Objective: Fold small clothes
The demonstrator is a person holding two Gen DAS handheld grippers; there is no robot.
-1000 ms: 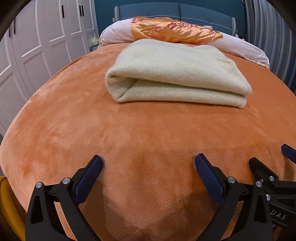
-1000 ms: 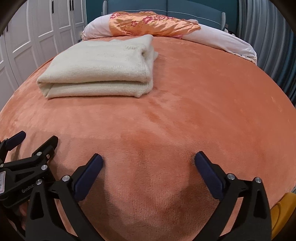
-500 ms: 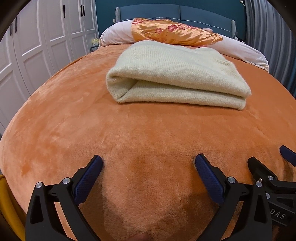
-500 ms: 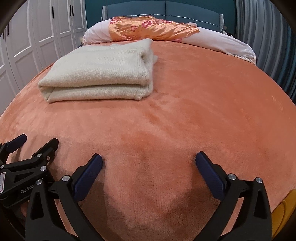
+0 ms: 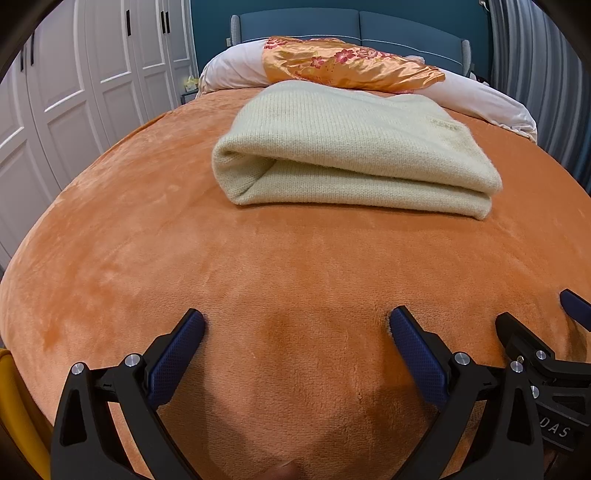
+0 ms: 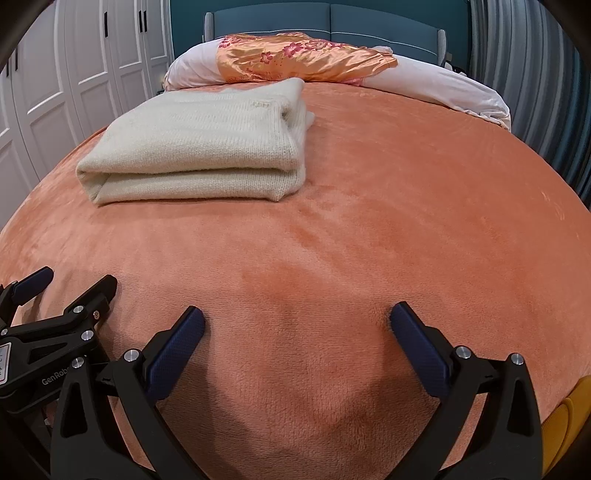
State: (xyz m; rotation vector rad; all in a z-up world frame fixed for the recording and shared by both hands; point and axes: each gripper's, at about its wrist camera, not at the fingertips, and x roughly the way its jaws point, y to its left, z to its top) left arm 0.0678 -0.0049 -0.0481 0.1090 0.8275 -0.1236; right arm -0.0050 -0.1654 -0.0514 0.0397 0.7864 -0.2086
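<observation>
A cream knitted sweater (image 5: pixel 354 151) lies folded into a thick rectangle on the orange plush bedspread (image 5: pixel 147 240). In the right wrist view the same sweater (image 6: pixel 199 151) sits left of centre. My left gripper (image 5: pixel 295 332) is open, low over the bedspread well short of the sweater, nothing between its blue-padded fingers. My right gripper (image 6: pixel 295 328) is open too, also empty and near the bed's front edge. Each gripper shows at the edge of the other's view: the right gripper (image 5: pixel 543 332) at the lower right, the left gripper (image 6: pixel 66 291) at the lower left.
An orange floral satin cloth (image 5: pixel 347 62) lies over a long pale pillow (image 5: pixel 491 99) at the head of the bed, before a blue headboard (image 5: pixel 351 24). White wardrobe doors (image 5: pixel 74 85) line the left side. Grey curtains (image 6: pixel 535 74) hang on the right.
Both grippers have eased slightly forward and lower toward the bed, so the sweater looks a little nearer. Both stay open and empty.
</observation>
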